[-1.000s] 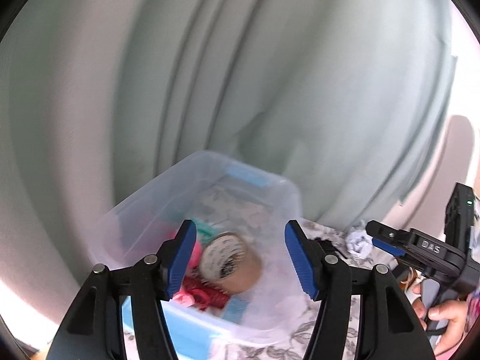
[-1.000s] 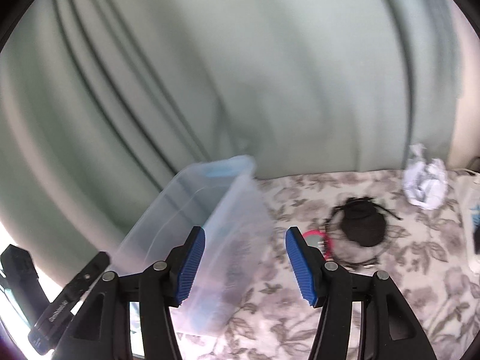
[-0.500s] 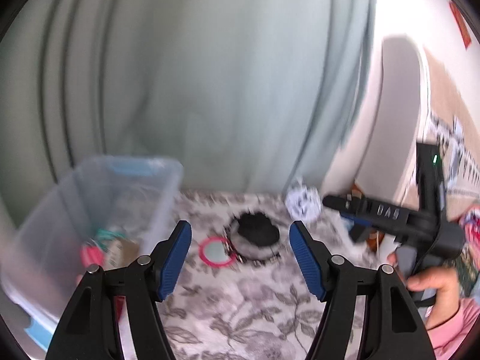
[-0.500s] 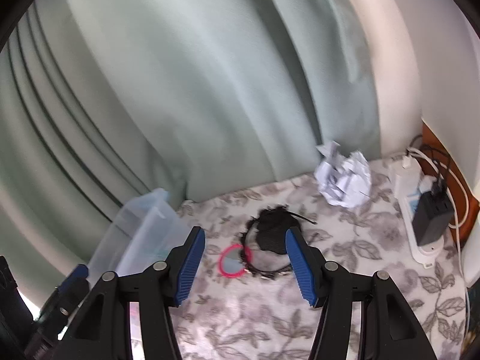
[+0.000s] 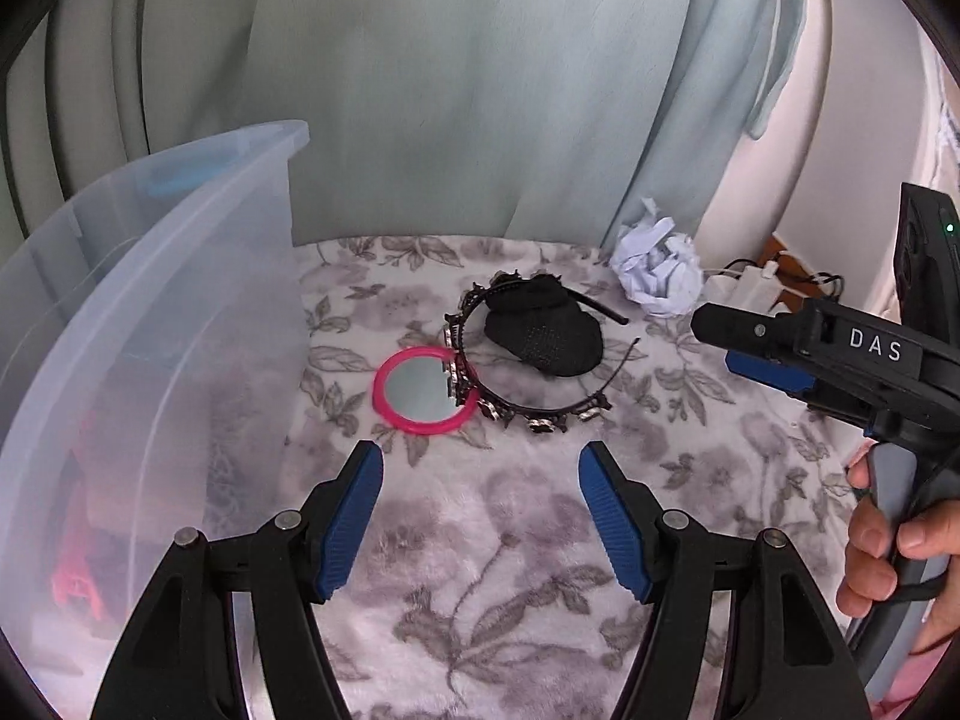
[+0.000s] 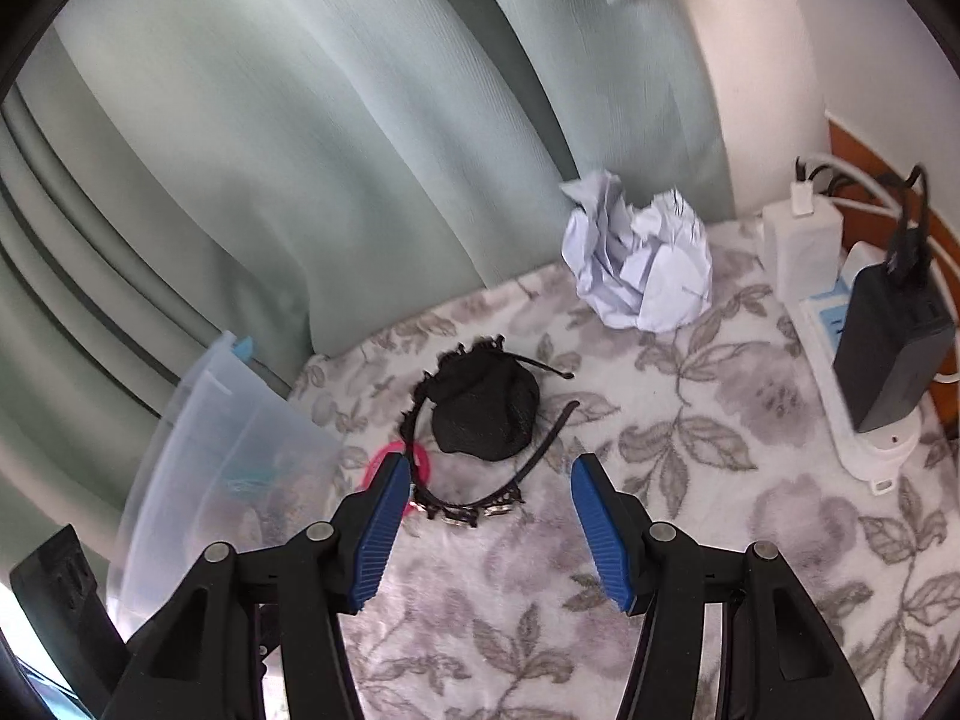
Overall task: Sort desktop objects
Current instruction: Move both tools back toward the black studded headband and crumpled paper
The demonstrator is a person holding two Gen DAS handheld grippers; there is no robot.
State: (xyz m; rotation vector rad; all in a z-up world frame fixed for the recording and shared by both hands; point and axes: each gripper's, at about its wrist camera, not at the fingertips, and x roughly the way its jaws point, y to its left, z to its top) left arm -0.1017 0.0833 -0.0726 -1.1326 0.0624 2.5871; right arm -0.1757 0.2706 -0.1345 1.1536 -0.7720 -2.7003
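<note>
On the floral cloth (image 5: 480,570) lie a pink-rimmed round mirror (image 5: 423,399), a black beaded headband (image 5: 528,414) whose edge overlaps the mirror, and a black mesh pouch (image 5: 546,333) inside the headband's arc. A crumpled white paper ball (image 5: 657,276) sits further back. My left gripper (image 5: 480,456) hovers open just short of the mirror and headband, with nothing between its fingers. My right gripper (image 6: 489,468) is open too, above the headband (image 6: 474,507) and pouch (image 6: 486,414), and it holds nothing. The mirror (image 6: 420,462) is half hidden behind its left finger.
A clear plastic bin (image 5: 150,300) with several items inside stands at the left, close to the mirror. A white power strip (image 6: 870,432) with a black charger (image 6: 894,354) and cables lies at the right. A pale green curtain (image 6: 360,150) hangs behind. A hand (image 5: 888,546) grips the right tool.
Both views have swung from the bin and curtain down onto the cloth. The mirror, headband and pouch are now nearer and centred ahead of both grippers. Both stay open.
</note>
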